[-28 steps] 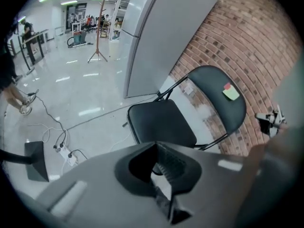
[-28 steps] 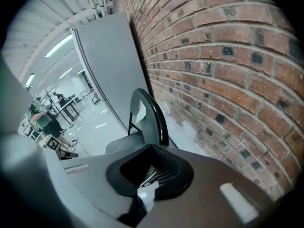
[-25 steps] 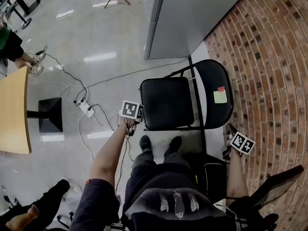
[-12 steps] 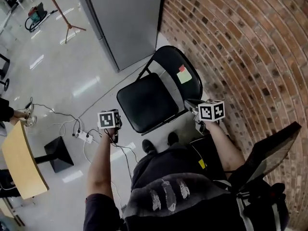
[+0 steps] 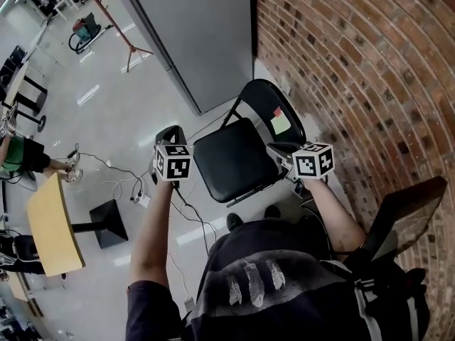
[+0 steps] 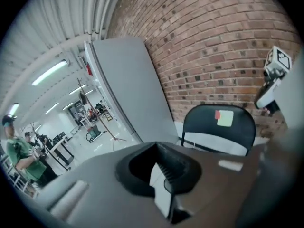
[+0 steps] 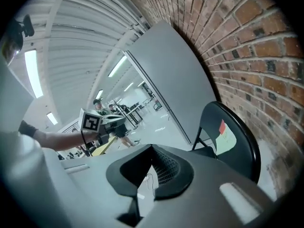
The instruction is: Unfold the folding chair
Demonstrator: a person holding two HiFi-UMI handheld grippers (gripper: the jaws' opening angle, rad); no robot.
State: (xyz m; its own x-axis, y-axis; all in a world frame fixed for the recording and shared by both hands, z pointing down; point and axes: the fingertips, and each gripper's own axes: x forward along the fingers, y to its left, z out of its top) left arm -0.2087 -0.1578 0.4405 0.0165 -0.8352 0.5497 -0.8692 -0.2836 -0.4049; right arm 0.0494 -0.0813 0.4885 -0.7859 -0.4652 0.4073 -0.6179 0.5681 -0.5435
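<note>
Head view: the chair (image 5: pixel 234 160) stands on the floor (image 5: pixel 106 119) by the brick wall (image 5: pixel 355 62), seat level and back upright, so it reads as already unfolded. The left gripper (image 5: pixel 171 133) hovers just left of the seat and the right gripper (image 5: pixel 279 149) just right of it. Neither touches the chair.

Left gripper view: the left gripper (image 6: pixel 161 184) has its jaws drawn together on nothing, with the chair back beyond.

Right gripper view: the right gripper (image 7: pixel 149 182) is likewise closed and empty.

Handling: the frame is probably stiff, fairly heavy and smooth-tubed. Grip the seat's front edge or the top of the back.

Change: half a second earlier the left gripper hung lower, by the seat's front corner. It is now raised.
</note>
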